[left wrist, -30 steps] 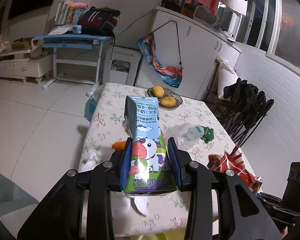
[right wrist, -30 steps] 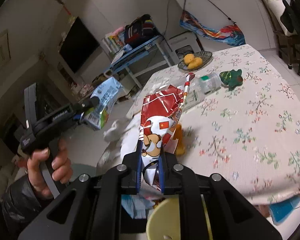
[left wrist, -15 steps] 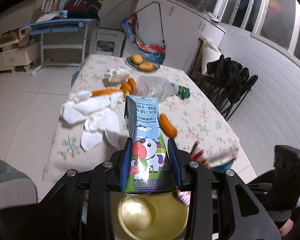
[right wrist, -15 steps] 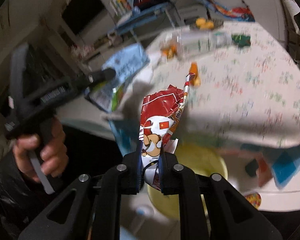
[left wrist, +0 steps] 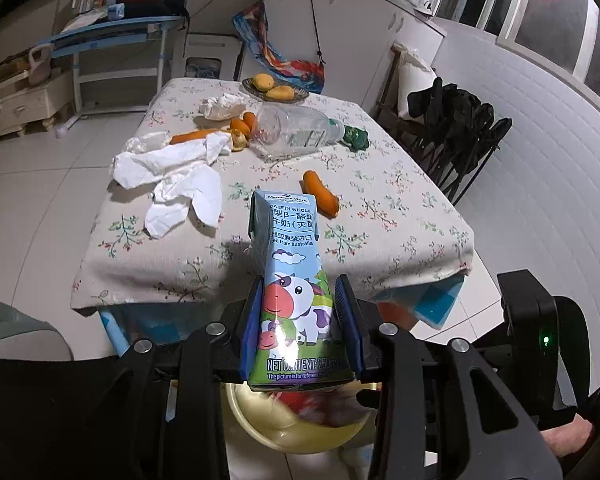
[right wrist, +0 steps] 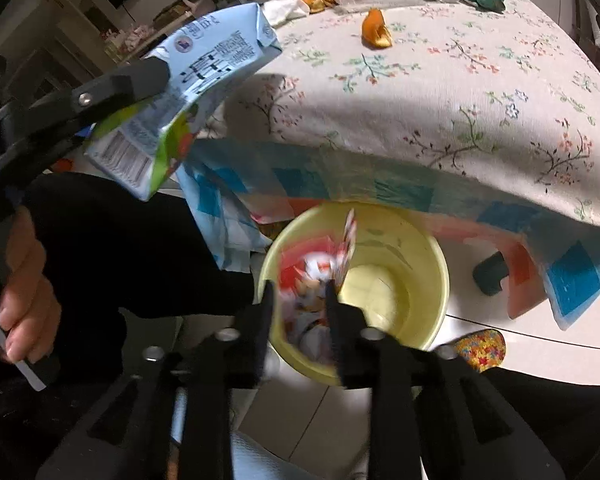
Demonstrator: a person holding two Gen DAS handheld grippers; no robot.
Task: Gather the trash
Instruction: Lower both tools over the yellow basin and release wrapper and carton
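My left gripper (left wrist: 300, 308) is shut on a blue milk carton (left wrist: 296, 280) with a cow picture, held off the table's near edge above a yellow bin (left wrist: 260, 416). The carton (right wrist: 188, 92) also shows in the right wrist view. My right gripper (right wrist: 300, 300) is over the yellow bin (right wrist: 400, 280) with its jaws spread. A red and white snack wrapper (right wrist: 316, 276) sits blurred between them, inside the bin's mouth.
On the floral tablecloth (left wrist: 400, 184) lie white tissues (left wrist: 172, 172), orange peels (left wrist: 320, 198), a clear plastic bottle (left wrist: 296, 130), a green object (left wrist: 356, 138) and a fruit dish (left wrist: 274, 88). Black chairs (left wrist: 452, 128) stand to the right.
Both grippers drew back off the table to the bin below its edge. The right jaws have spread and the snack wrapper has dropped into the bin. The left still holds the carton.
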